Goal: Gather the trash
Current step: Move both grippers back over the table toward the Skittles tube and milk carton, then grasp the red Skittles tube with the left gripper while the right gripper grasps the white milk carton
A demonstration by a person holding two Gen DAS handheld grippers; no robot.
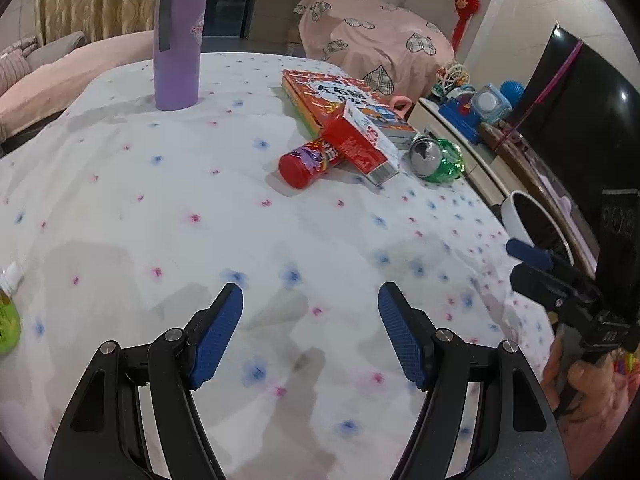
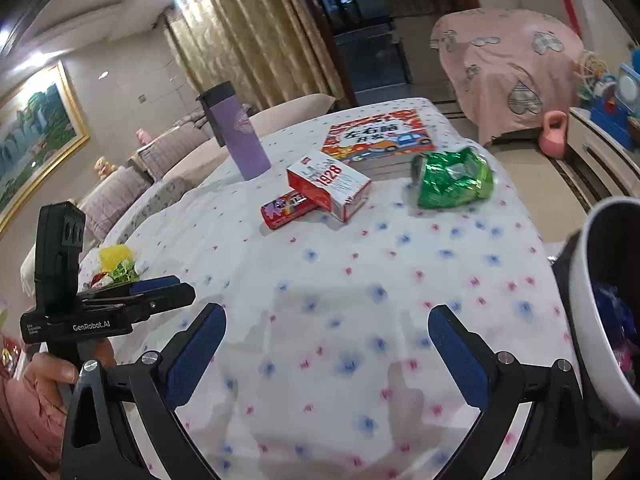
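On the flowered tablecloth (image 1: 160, 220) lie a crushed green can (image 1: 438, 158) (image 2: 454, 178), a red-and-white carton (image 1: 364, 144) (image 2: 328, 184) and a small red tube (image 1: 308, 162) (image 2: 286, 208) tucked under the carton. A green and yellow wrapper (image 1: 8, 320) (image 2: 116, 264) sits at the table's left edge. My left gripper (image 1: 310, 300) (image 2: 180, 286) is open over bare cloth, well short of the trash. My right gripper (image 2: 327, 316) (image 1: 516, 262) is open too, with nothing between its fingers, beside the white bin (image 2: 600, 300) (image 1: 532, 220).
A tall purple tumbler (image 1: 180, 40) (image 2: 236, 132) stands at the far left of the table. A colourful book (image 1: 332, 94) (image 2: 380, 138) lies behind the carton. The bin holds some wrappers. A sofa, a covered pink object and a toy-laden cabinet surround the table.
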